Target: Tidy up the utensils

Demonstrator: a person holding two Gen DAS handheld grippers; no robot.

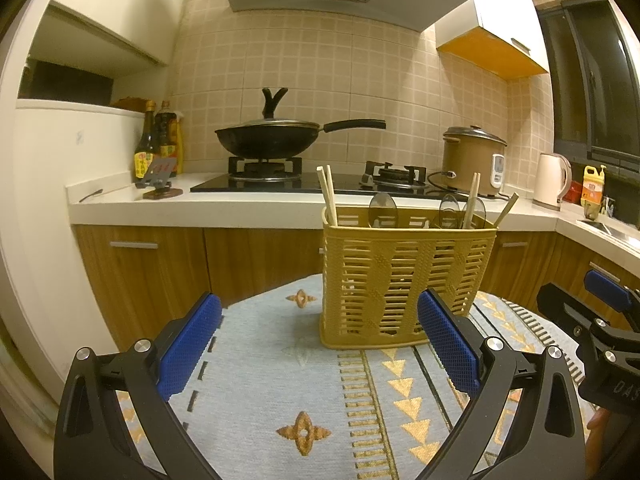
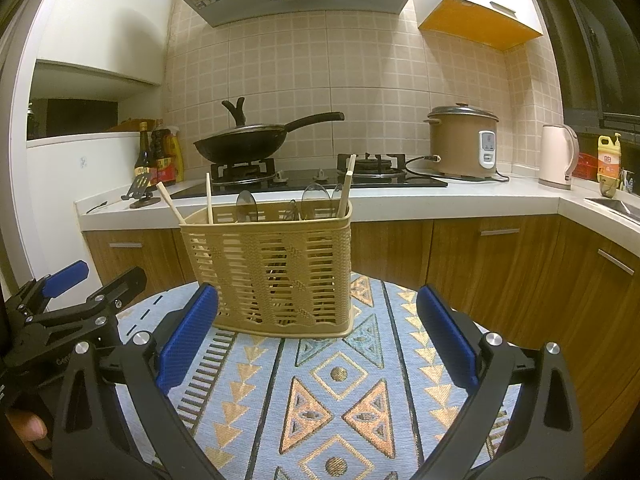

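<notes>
Both claws gape wide and hold nothing: the left gripper (image 1: pixel 320 340) and the right gripper (image 2: pixel 318 336) hover over the patterned tablecloth (image 2: pixel 340 400). The tan utensil basket (image 2: pixel 272 268), holding chopsticks (image 2: pixel 209 200) and spoons (image 2: pixel 316 200), stands at the right gripper's 12 o'clock.

Warm yellow indoor light, sharp focus, strong fisheye bending at edges, dark vignetted corners
</notes>
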